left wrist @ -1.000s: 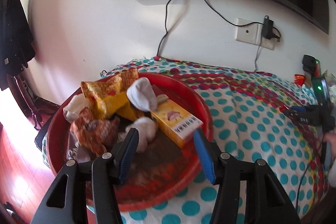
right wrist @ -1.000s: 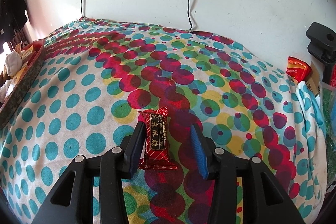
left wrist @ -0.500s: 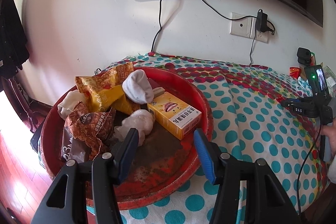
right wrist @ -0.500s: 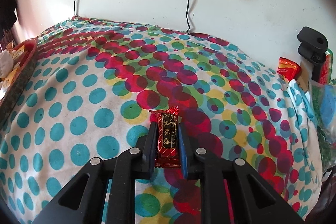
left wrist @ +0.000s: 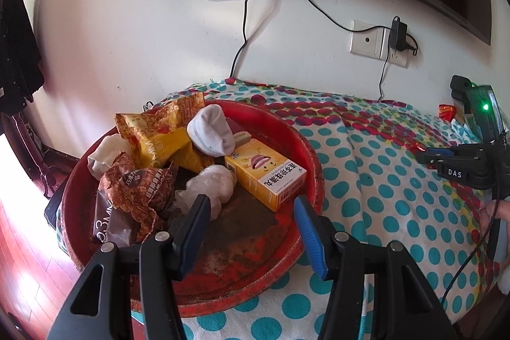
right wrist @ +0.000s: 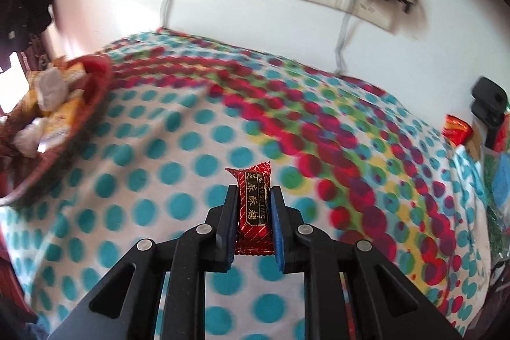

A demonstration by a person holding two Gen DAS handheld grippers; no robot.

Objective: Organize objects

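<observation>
right gripper [right wrist: 254, 206] clamped on red candy [right wrist: 253, 206], above dotted cloth [right wrist: 178, 155]

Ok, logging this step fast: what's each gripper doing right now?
Left gripper: open, empty, over the red basin.
Right gripper: shut on the red candy.

Daylight floods in from left of the grippers, blowing out that edge, fisheye bends and darkens the corners, and the right wrist view's background is motion-blurred.
</observation>
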